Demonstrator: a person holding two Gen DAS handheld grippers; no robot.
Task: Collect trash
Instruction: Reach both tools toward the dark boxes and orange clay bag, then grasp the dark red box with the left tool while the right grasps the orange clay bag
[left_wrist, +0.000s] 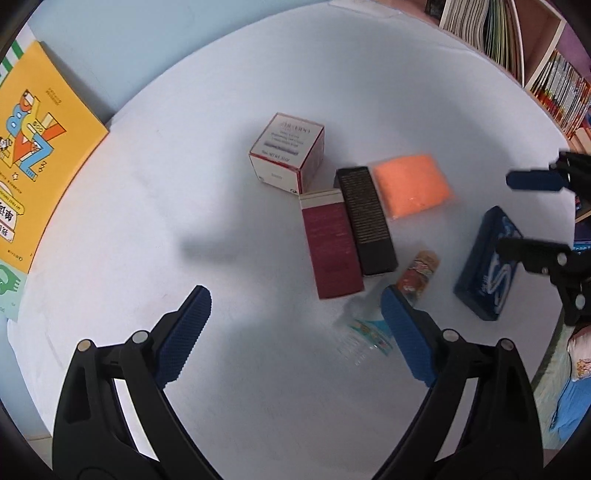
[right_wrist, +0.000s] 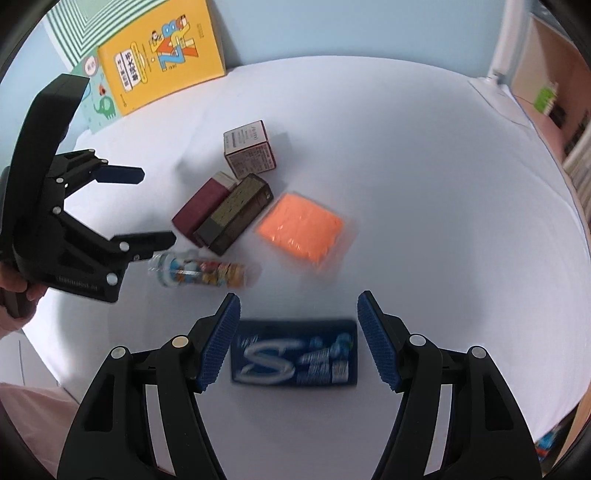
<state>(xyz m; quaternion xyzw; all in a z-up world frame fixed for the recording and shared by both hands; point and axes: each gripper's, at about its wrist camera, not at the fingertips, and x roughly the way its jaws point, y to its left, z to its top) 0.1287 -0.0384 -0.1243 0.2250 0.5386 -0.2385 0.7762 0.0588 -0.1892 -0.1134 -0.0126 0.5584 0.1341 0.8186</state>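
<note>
Plainly, your right gripper (right_wrist: 299, 339) hung with its jaws apart, straddling the dark blue gum box (right_wrist: 294, 352) that lay flat on the white table (right_wrist: 443, 184), pads not pressing it. Your left gripper (left_wrist: 295, 321) was spread wide too and held nothing, its right-hand finger (left_wrist: 404, 332) over the clear candy tube (right_wrist: 201, 271). Beyond the tube lay a maroon box (left_wrist: 330, 247) and a black-and-gold box (left_wrist: 367, 221) touching side by side, an orange packet (left_wrist: 410, 186) just beside them, and a white-and-red cube carton (left_wrist: 286, 158) behind. A yellow book (right_wrist: 162, 51) leaned at the wall.
</note>
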